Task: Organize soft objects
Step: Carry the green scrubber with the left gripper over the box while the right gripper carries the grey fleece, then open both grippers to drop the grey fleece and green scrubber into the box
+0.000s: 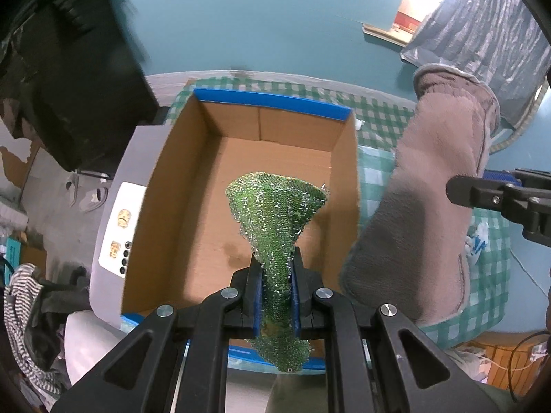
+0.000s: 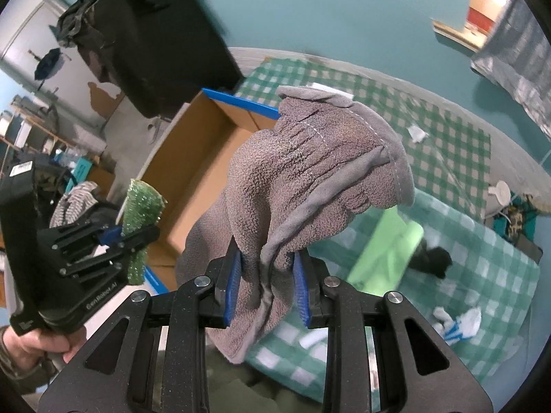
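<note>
Teal walls close in the room behind a table under a green-and-white checked cloth (image 2: 444, 130). Closest to me on the left wrist view, my left gripper (image 1: 278, 289) has its blue-padded fingers clamped tight on a glittery green scrubbing cloth (image 1: 275, 213); the cloth fans out upward beyond the pads and a tail of it hangs below them. It hangs over the open cardboard box (image 1: 172, 186), whose edges carry blue tape, and I see nothing else lying inside the part of the box floor that shows.

On the right wrist view, my right gripper (image 2: 267, 289) pinches a grey microfibre towel (image 2: 310, 172) between its pads, the fabric bunched and drooping on both sides, held up off the table just right of the box.

Farther out on the checked cloth lie a pale green cloth (image 2: 385, 244), a small black soft item (image 2: 432, 258) touching its right edge, and white-and-blue scraps (image 2: 458, 323). A black shape stands behind the box; I cannot tell what it is.
</note>
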`<action>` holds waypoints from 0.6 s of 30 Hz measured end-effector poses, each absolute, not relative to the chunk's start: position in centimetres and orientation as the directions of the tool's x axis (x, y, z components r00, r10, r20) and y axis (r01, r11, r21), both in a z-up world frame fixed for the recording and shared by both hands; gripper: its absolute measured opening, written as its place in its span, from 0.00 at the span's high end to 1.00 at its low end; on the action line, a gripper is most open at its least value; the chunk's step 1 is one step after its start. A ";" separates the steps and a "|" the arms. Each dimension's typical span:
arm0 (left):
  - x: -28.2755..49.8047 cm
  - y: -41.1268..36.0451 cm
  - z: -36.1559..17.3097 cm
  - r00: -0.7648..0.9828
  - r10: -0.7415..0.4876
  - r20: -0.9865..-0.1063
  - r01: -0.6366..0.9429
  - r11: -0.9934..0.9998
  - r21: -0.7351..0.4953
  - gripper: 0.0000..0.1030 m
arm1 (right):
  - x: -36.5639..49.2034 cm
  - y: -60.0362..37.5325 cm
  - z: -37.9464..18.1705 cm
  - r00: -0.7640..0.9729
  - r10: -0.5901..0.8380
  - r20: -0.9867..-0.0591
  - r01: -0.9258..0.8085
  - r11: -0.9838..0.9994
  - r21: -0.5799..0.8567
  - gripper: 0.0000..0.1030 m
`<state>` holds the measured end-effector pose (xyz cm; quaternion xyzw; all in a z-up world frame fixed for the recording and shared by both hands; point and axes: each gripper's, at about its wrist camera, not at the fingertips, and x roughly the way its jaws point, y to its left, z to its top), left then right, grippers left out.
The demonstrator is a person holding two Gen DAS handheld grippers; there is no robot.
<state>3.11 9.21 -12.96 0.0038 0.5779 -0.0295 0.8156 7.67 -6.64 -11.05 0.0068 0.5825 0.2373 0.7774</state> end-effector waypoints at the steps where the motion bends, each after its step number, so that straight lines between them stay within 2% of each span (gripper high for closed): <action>1: 3.2 9.5 -13.0 0.331 -0.042 -0.943 0.048 0.998 -0.028 0.88 | 7.9 -6.1 -11.1 0.205 0.377 -0.903 -0.369 0.884 0.285 0.74; 13: 3.8 12.5 -13.9 0.320 -0.024 -0.947 0.001 1.000 -0.025 0.87 | 10.1 0.2 -12.9 0.163 0.373 -0.913 -0.440 0.856 0.271 0.74; 14: 3.9 12.7 -14.0 0.318 -0.021 -0.948 -0.003 1.000 -0.023 0.87 | 10.2 0.6 -13.0 0.160 0.375 -0.913 -0.441 0.855 0.274 0.70; 15: 3.9 12.8 -14.1 0.314 -0.017 -0.949 -0.007 1.000 -0.021 0.84 | 10.4 0.9 -13.1 0.159 0.376 -0.913 -0.442 0.854 0.275 0.70; 18: 4.2 13.3 -14.6 0.297 -0.006 -0.955 -0.028 0.999 -0.015 0.73 | 10.7 1.5 -13.5 0.152 0.376 -0.914 -0.437 0.855 0.279 0.57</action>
